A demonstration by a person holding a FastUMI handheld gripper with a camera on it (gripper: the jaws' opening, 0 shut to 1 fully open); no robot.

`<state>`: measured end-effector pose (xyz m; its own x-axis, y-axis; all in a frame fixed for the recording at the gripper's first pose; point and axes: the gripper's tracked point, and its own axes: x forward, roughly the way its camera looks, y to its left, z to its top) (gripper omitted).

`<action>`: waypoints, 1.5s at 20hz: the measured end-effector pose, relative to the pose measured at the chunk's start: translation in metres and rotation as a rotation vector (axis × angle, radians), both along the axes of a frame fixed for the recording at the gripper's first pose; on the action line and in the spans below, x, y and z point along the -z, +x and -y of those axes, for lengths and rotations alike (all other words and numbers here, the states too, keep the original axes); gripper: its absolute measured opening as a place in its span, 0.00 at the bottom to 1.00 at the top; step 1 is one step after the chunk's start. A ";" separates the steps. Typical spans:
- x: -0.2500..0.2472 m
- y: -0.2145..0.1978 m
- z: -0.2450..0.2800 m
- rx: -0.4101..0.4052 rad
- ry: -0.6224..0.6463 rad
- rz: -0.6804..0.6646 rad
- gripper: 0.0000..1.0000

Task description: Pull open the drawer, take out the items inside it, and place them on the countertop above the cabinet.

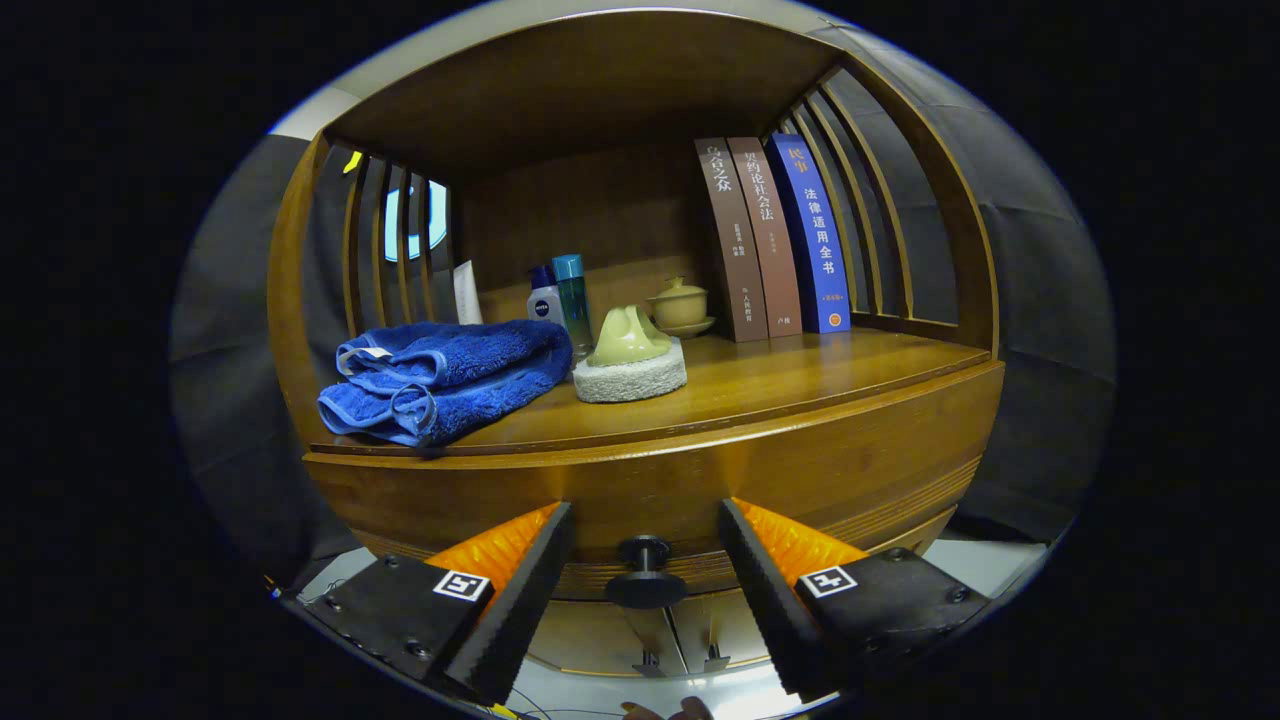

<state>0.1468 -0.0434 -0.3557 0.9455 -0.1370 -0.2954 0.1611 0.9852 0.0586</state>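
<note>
gripper [645, 520] spread wide, grasping nothing, its two fingers flanking the black drawer knob [645, 575], which sits between them untouched. the drawer [800, 480] front looks closed under the wooden worktop [800, 375]. on the worktop: a folded blue towel [445, 378] to the left, a pale sponge block [630, 355] just beside it, bottles [562, 295], a lidded cup [679, 303] and three upright books [775, 235] behind.

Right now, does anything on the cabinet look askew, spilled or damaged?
Nothing stands out. The blue towel lies folded on the countertop, the books stand upright, nothing spilled. The drawer is closed, its knob between the open fingers, untouched.
</note>
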 end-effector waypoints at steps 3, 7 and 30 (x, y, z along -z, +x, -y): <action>0.000 -0.001 -0.001 -0.003 -0.005 -0.005 0.97; -0.031 -0.015 0.001 0.000 -0.024 0.038 0.99; -0.314 -0.140 -0.031 -0.077 -0.125 0.236 0.98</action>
<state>0.0065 -0.0119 -0.0419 0.9952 -0.0837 -0.0507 0.0819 0.9960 -0.0370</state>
